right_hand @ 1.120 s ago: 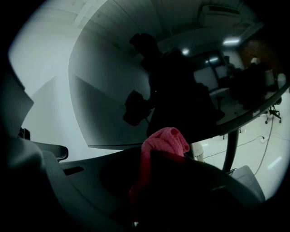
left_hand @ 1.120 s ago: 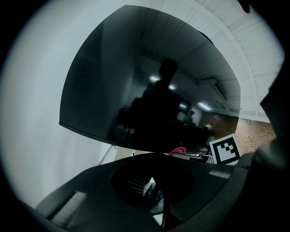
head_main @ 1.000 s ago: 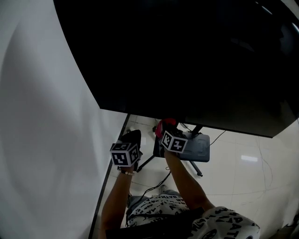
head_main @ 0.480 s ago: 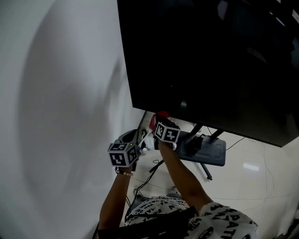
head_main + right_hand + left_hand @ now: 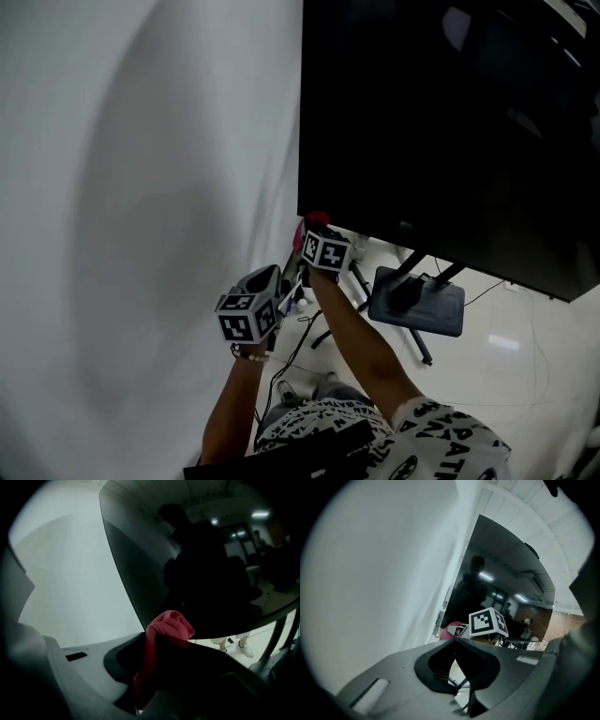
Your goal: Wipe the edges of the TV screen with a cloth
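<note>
Cloth (image 5: 165, 629), red and bunched, was clenched between the jaws of the right gripper (image 5: 317, 236), its crumpled top standing out past the tips. Beside it, lower and closer to the person's patterned shirt (image 5: 394, 439), the left gripper (image 5: 270, 277) was held up with its jaws closed tip to tip on nothing. Just beyond the cloth was the bottom corner of the TV screen (image 5: 450, 122), the corner next to the wall. The cloth sat right at that corner, under the lower edge; whether it actually touched the frame could not be told. The screen was dark and showed dim reflections of ceiling lights. The white wall (image 5: 141, 187) ran along its side edge. Farthest down, under the screen, the stand's flat grey base (image 5: 417, 307) rested on the pale glossy floor (image 5: 506, 361), with dark cables (image 5: 298, 345) trailing nearby.
</note>
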A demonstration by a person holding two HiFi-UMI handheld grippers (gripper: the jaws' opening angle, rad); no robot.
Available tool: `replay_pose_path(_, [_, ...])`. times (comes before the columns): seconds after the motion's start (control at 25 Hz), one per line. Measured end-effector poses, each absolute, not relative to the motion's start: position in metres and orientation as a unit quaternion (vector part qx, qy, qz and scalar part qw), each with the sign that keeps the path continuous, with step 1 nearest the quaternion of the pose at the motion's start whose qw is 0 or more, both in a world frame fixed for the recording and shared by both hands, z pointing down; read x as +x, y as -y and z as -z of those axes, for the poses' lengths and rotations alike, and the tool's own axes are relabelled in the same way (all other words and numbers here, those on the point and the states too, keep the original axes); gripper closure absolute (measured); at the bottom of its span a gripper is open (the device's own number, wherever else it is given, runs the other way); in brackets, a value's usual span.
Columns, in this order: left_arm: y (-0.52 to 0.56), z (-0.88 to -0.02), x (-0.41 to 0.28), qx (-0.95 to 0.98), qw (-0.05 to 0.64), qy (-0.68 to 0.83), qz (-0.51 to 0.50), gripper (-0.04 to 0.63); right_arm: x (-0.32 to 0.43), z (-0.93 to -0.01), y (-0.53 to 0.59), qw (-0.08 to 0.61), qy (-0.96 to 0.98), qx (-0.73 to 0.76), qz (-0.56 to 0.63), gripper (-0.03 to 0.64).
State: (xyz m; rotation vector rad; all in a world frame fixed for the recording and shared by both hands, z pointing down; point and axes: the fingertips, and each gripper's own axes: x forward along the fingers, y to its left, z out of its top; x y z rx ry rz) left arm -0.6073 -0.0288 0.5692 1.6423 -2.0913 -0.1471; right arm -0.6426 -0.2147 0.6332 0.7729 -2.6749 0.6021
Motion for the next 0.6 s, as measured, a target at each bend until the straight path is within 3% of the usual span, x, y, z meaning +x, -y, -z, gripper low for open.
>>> replay_pose_path(0.4, [0.008, -0.553, -0.629, 0.570, 0.232, 0.785, 0.067, 0.592, -0.718, -0.612, 0.177, 0.169, 0.953, 0.164, -0.192, 0.561])
replay_pose_path(0.6, [0.016, -0.547, -0.632, 0.571, 0.227, 0.785, 0.076, 0.592, -0.705, -0.595, 0.185, 0.128, 0.951, 0.183, -0.213, 0.561])
